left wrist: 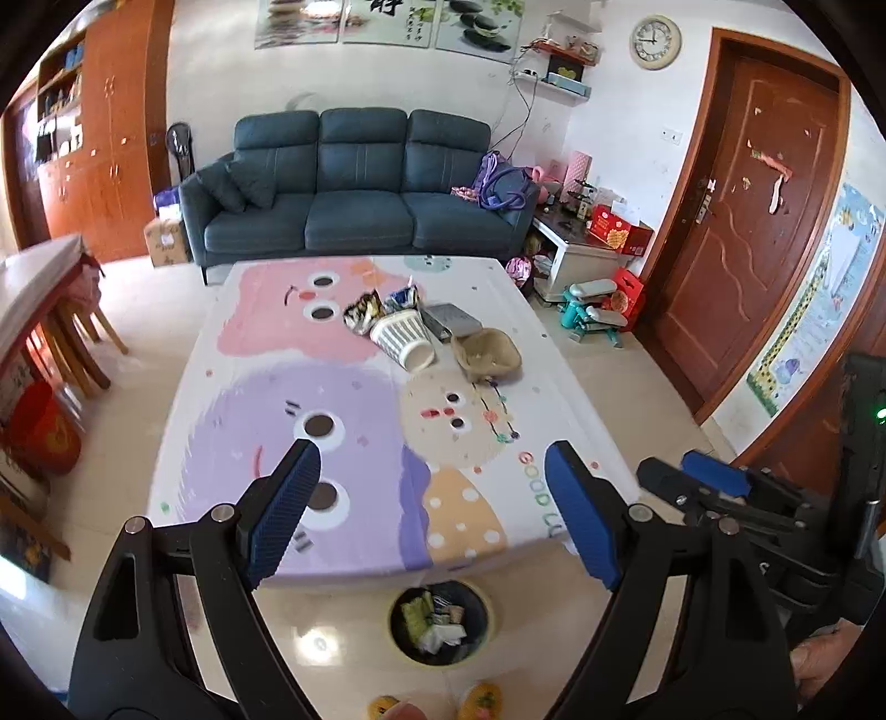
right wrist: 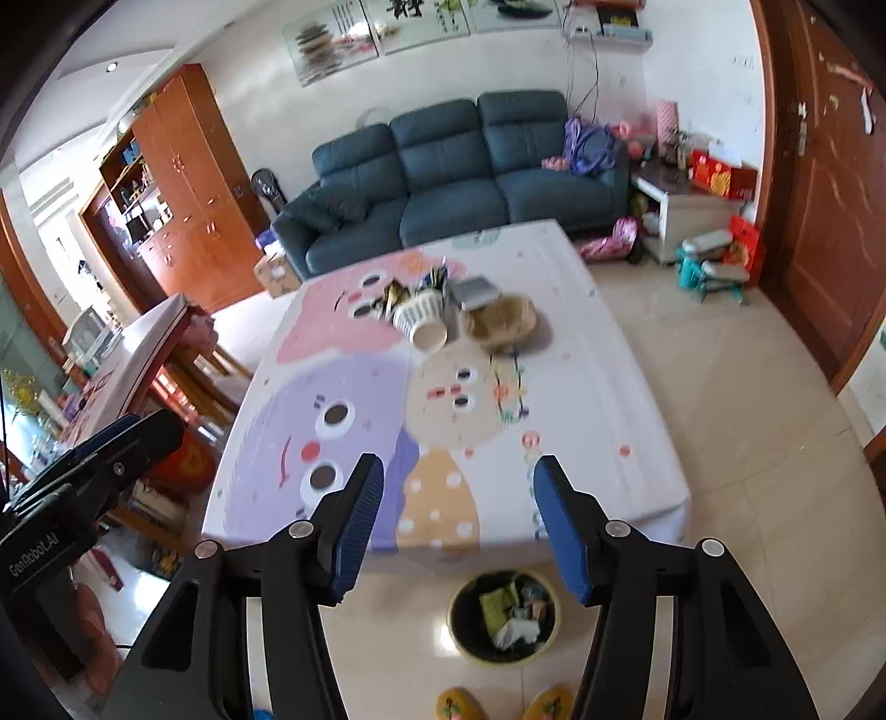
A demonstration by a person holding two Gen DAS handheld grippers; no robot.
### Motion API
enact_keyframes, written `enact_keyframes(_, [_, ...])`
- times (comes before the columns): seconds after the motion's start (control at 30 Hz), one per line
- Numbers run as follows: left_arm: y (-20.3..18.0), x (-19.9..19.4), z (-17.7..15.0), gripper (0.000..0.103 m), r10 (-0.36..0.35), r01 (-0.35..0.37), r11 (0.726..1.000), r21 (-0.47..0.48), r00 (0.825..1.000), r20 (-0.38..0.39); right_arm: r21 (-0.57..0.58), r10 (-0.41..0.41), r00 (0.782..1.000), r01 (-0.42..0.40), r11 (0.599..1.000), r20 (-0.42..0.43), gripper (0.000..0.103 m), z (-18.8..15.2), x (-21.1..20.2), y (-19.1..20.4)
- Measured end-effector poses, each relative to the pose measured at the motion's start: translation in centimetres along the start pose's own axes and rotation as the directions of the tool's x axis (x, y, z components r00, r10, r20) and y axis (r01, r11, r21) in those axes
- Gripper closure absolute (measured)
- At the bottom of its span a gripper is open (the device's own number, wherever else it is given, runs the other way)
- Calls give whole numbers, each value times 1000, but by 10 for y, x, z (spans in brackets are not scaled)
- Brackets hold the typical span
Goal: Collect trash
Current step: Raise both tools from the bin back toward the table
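Low table [left wrist: 354,421], ahead of both tools, was covered by a pastel cartoon-print cloth. Far half carried, clustered: crumpled snack wrappers [left wrist: 365,311]; a white slatted cup [left wrist: 401,338] tipped on its side, mouth toward the tools; a grey flat box [left wrist: 455,320] beyond it; a tan woven basket [left wrist: 487,350] to the right. Tiled floor [left wrist: 343,626] just below the tools held a round bin [left wrist: 440,621] containing trash.

Daylight is flooding the room, bright and pretty even. Glare is washing out the wall pictures [left wrist: 387,19] up top, and a ceiling spotlight [right wrist: 111,67] is glowing in the right wrist view. Fisheye is bending the door [left wrist: 736,221] and cabinet [left wrist: 94,149] hard, black corners are vignetting, and the right view is looking softer, slightly smeared across the counter [right wrist: 581,387].
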State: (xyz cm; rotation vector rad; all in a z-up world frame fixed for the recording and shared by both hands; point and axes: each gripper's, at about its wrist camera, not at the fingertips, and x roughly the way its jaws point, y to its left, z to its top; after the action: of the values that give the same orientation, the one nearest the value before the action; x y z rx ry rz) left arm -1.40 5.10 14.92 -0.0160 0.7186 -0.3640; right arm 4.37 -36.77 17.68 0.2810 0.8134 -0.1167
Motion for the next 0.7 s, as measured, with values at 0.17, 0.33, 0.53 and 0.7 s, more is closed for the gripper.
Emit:
enact_keyframes(0.17, [0, 10, 22, 22, -5, 6, 999, 52, 1000, -20, 2, -35, 998, 35, 999, 54, 41, 21, -2, 14])
enact_keyframes(0.33, [2, 36, 43, 22, -29, 32, 998, 49, 998, -50, 15, -46, 997, 46, 999, 59, 40, 47, 12, 18])
enact_keyframes(0.53, [7, 92, 68, 22, -39, 39, 999, 1, 993, -114, -9, -36, 999, 37, 999, 31, 40, 78, 52, 0])
enact_keyframes(0.7, [11, 158, 90, 24, 4, -13, 998, -54, 985, -171, -1, 8, 1000, -8, 1000, -26, 40, 115, 112, -34])
